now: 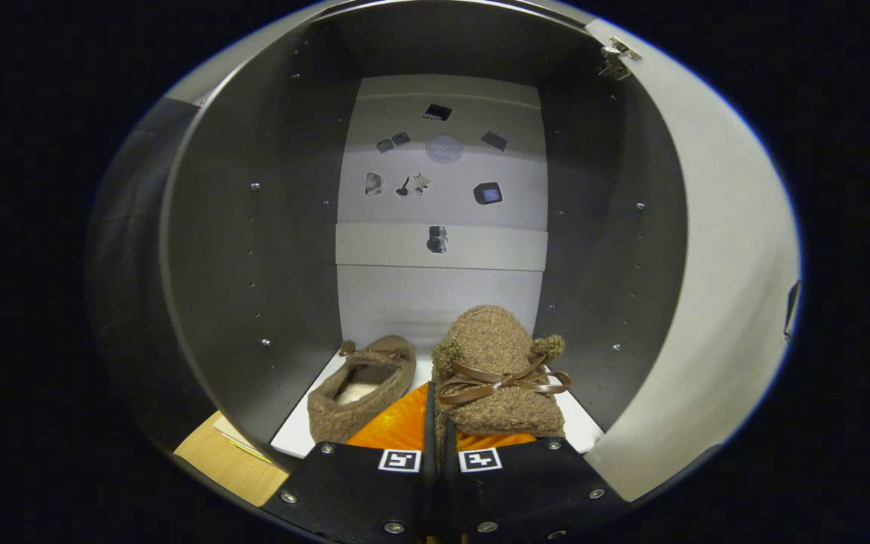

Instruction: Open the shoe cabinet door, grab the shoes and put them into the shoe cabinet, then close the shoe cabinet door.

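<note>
Gripper (435, 446), fingers clenched on the heel rim of the second slipper (499, 370) at lower centre, toe pointing into the open shoe cabinet (254, 249); first slipper (363, 389) already rests lower left on the cabinet floor, just beside it.

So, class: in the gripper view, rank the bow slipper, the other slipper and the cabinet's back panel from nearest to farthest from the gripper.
1. Bow slipper: held at the gripper, whose fingers are closed on its edge.
2. Other slipper: just ahead, to the left on the cabinet floor.
3. Back panel: beyond both slippers, at the cabinet's rear.
</note>
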`<state>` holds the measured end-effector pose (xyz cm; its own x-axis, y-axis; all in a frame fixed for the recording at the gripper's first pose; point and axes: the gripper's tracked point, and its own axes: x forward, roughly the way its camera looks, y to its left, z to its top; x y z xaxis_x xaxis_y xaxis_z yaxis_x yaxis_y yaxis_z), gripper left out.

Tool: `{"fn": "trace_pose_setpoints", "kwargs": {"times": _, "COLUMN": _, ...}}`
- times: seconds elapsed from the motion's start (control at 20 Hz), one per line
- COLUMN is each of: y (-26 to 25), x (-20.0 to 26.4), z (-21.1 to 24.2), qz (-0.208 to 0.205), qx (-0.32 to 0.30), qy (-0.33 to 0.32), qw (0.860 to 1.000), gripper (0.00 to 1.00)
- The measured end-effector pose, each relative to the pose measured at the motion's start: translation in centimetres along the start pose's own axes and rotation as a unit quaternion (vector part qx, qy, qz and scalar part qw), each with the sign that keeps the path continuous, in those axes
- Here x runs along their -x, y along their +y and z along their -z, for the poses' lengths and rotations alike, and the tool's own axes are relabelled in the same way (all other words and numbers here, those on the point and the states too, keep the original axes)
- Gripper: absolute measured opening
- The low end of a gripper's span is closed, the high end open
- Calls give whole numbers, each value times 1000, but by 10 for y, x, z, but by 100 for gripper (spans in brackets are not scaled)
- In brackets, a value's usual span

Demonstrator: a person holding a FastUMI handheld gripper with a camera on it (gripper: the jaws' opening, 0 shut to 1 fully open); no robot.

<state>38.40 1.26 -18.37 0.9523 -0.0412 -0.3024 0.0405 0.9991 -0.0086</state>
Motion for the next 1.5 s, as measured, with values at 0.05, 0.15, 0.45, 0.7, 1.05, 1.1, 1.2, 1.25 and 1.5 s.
{"fn": "trace_pose_setpoints", "kwargs": {"times": 0.05, "y": -2, "x": -11, "z": -2, "qz": -3, "qx": -4, "qy": -1, "qw": 1000, "gripper": 4}}
{"fn": "trace_pose_setpoints", "kwargs": {"times": 0.15, "y": -3, "x": -33, "z": -7, "qz": -13, "qx": -22, "qy": -6, "qw": 1000, "gripper": 4}}
{"fn": "trace_pose_setpoints", "kwargs": {"times": 0.45, "y": -1, "x": -84, "z": 10, "qz": -34, "qx": -26, "qy": 14, "qw": 999, "gripper": 5}}
{"fn": "trace_pose_setpoints", "kwargs": {"times": 0.7, "y": -6, "x": -113, "z": 23, "qz": -29, "qx": -40, "qy": 37, "qw": 998, "gripper": 9}}
{"fn": "trace_pose_setpoints", "kwargs": {"times": 1.05, "y": -8, "x": -110, "z": 26, "qz": -39, "qx": -77, "qy": 61, "qw": 994, "gripper": 35}}
{"fn": "trace_pose_setpoints", "kwargs": {"times": 1.1, "y": -8, "x": -106, "z": 26, "qz": -38, "qx": -80, "qy": 66, "qw": 994, "gripper": 41}}
{"fn": "trace_pose_setpoints", "kwargs": {"times": 1.2, "y": -2, "x": -97, "z": 26, "qz": -47, "qx": -81, "qy": 74, "qw": 993, "gripper": 54}}
{"fn": "trace_pose_setpoints", "kwargs": {"times": 1.25, "y": 3, "x": -91, "z": 27, "qz": -56, "qx": -77, "qy": 82, "qw": 992, "gripper": 61}}
{"fn": "trace_pose_setpoints", "kwargs": {"times": 1.5, "y": 14, "x": -61, "z": 21, "qz": -54, "qx": -60, "qy": 85, "qw": 993, "gripper": 83}}
